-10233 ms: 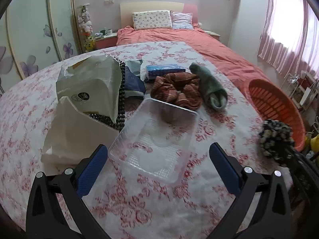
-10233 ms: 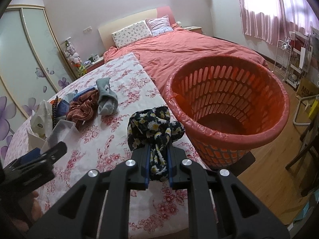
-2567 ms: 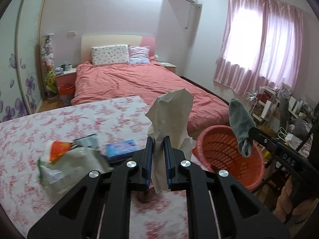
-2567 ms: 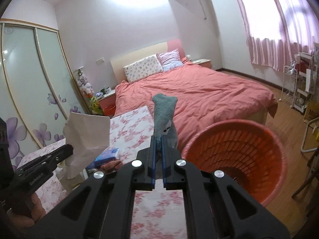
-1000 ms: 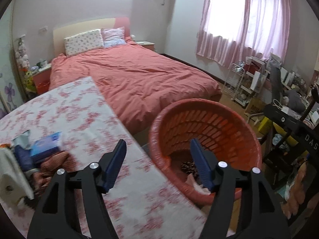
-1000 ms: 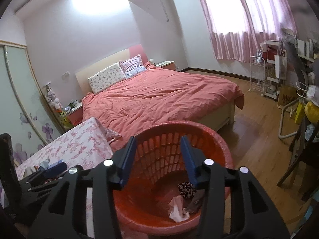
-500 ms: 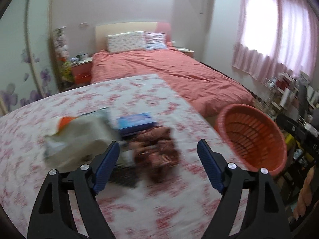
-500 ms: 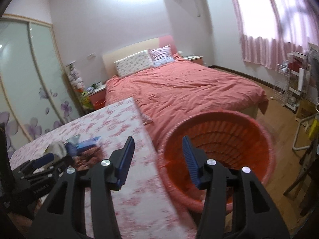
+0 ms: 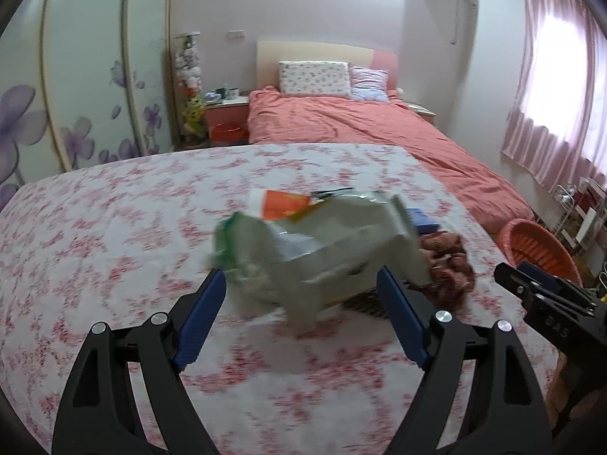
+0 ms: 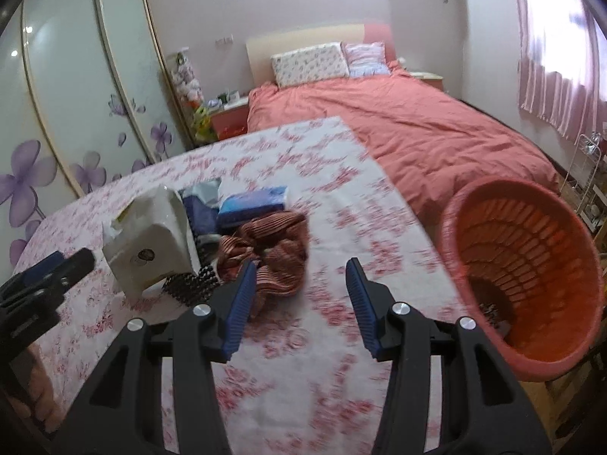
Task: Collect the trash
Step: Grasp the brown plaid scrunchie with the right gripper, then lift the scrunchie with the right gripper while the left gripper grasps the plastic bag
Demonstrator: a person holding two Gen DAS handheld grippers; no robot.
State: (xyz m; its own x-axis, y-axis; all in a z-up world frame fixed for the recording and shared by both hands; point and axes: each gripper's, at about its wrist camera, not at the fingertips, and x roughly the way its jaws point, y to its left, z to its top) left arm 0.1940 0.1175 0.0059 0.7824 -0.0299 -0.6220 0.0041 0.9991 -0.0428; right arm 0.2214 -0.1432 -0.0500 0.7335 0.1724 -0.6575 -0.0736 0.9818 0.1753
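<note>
A crumpled white bag with green and orange print lies on the flowered tablecloth, just ahead of my left gripper, which is open and empty. Beside the bag are a brown striped scrunchie and a blue packet. In the right wrist view the scrunchie lies just beyond the left finger of my right gripper. That gripper is open, its jaws closing a little with nothing pressed between them. The white bag, a dark beaded strip and the blue packet lie further left.
The orange basket stands off the table's right edge, with dark bits at its bottom; it also shows small in the left wrist view as the basket. A bed with a coral cover lies beyond the table. Wardrobe doors line the left wall.
Both grippers have swung from over the basket back to the table. The bag and scrunchie are now close ahead. The left jaws stand wider than a second ago.
</note>
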